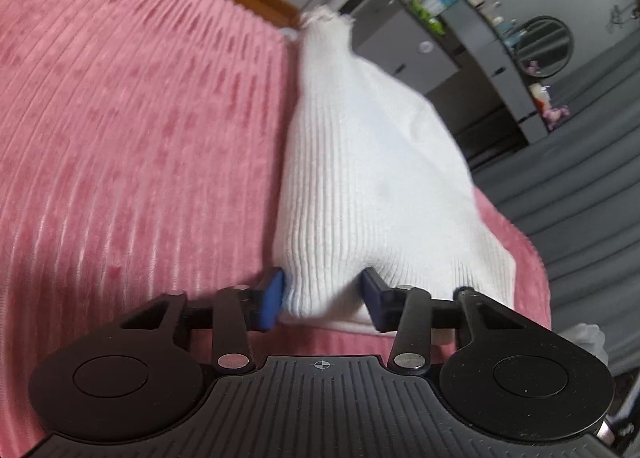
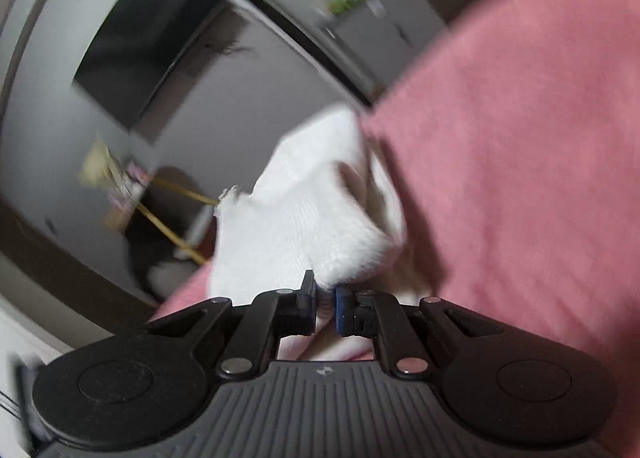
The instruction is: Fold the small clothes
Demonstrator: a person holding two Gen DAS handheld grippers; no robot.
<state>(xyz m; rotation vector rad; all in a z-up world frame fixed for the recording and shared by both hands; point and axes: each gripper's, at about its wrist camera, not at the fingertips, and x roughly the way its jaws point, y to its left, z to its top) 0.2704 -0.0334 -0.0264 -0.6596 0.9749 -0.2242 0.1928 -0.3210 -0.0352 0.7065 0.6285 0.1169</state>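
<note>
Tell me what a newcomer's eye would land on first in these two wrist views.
First, the white ribbed knit sock, lifted off the pink ribbed blanket and filling the middle of both views. Next, the right gripper, clamped on a bunched fold of it, and the left gripper, its blue pads either side of the sock's near end.

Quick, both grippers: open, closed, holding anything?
Left gripper: partly closed around a bunched end of the white sock; firm grip cannot be told.
Right gripper: shut on the white sock's edge.
</note>
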